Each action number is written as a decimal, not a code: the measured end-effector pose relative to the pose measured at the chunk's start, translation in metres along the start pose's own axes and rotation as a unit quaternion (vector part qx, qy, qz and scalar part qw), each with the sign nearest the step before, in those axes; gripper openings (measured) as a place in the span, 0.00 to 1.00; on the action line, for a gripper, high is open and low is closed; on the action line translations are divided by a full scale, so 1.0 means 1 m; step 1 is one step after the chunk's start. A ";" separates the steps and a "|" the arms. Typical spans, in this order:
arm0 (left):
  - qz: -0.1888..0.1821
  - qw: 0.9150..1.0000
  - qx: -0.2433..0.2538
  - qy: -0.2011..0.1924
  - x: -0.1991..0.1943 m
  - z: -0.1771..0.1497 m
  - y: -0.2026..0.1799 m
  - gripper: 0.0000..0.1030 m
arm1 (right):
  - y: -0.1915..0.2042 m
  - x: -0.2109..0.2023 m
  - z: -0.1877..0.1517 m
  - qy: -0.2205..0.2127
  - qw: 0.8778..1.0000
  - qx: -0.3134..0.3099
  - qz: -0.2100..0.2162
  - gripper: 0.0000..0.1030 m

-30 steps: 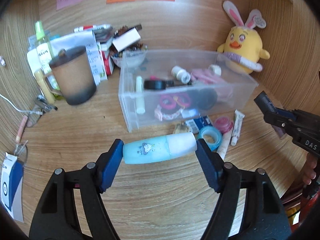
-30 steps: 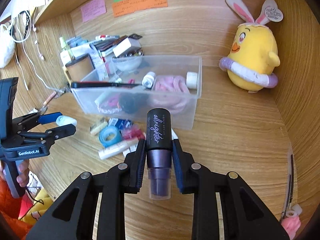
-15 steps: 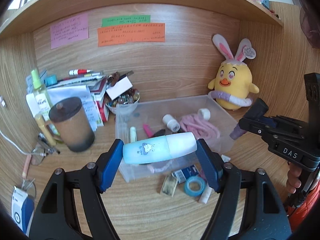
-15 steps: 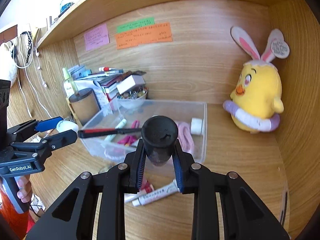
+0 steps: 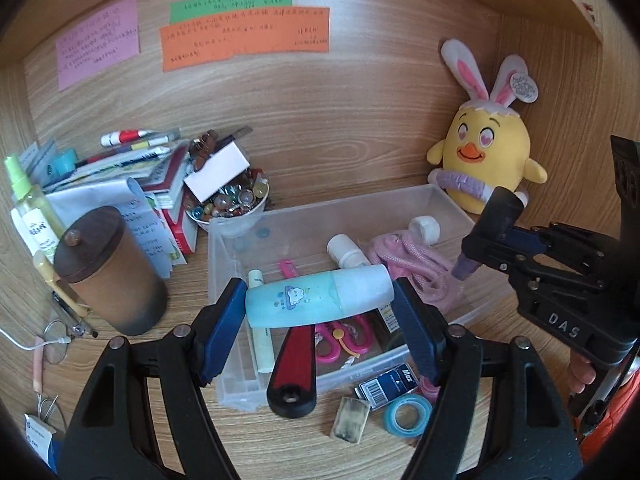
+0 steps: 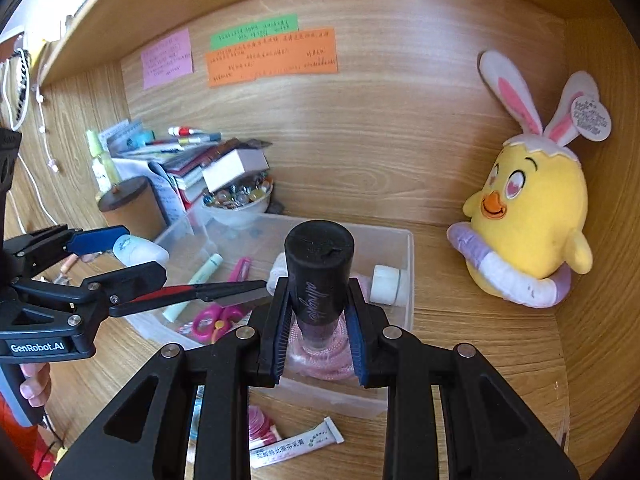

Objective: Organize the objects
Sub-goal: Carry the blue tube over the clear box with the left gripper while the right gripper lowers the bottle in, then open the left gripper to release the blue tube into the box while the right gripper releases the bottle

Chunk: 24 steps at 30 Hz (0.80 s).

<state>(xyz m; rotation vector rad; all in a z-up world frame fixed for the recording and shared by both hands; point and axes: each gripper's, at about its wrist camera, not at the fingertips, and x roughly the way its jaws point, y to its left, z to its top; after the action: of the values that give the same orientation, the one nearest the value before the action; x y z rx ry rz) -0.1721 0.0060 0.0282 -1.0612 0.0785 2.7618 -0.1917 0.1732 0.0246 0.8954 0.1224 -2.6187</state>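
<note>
Left gripper [image 5: 318, 306] is clamped end to end on a light blue bottle [image 5: 316, 300] with a white cap, held level above the front half of the clear plastic bin [image 5: 448, 200]. Right gripper [image 6: 318, 320] is clamped on the purple neck of a black-capped spray bottle [image 6: 320, 268], cap pointing forward, held over the bin's right end, above a coil of pink rope [image 5: 416, 260]. The bin stands on the wooden desk [image 5: 260, 444] near its back wall. Inside the bin: pink scissors [image 5: 344, 340], a pale green tube [image 5: 260, 336], a small white-capped bottle [image 5: 348, 252], a white roll [image 5: 426, 228] at the back right corner. A red-and-black handled tool [image 5: 294, 368] lies across the bin's front rim, its handle overhanging the desk. On the desk just in front of the bin: blue tape roll [image 5: 408, 414], a dark blue staple box [image 5: 386, 386], a worn eraser [image 5: 350, 418], a white tube [image 6: 296, 446]. Brown lidded cup [image 5: 112, 272] stands left of the bin; yellow plush chick [image 5: 486, 156] sits at the back right corner.
</note>
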 end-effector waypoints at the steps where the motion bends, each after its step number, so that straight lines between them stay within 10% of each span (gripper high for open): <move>1: -0.006 1.000 0.000 0.008 0.005 0.001 0.000 0.71 | -0.001 0.005 0.000 0.006 1.000 0.003 -0.001 0.23; 14: -0.015 0.999 0.005 0.048 0.038 0.004 -0.001 0.71 | 0.004 0.036 -0.007 0.046 0.999 -0.015 -0.008 0.23; 24: -0.013 1.000 -0.002 0.023 0.014 0.006 0.004 0.83 | 0.024 0.025 -0.009 0.030 0.997 -0.068 -0.014 0.52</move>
<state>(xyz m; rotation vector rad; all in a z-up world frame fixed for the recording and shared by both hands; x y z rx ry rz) -0.1868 0.0043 0.0228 -1.1202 0.0646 2.7153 -0.1963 0.1450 0.0035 0.9300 0.3275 -2.5733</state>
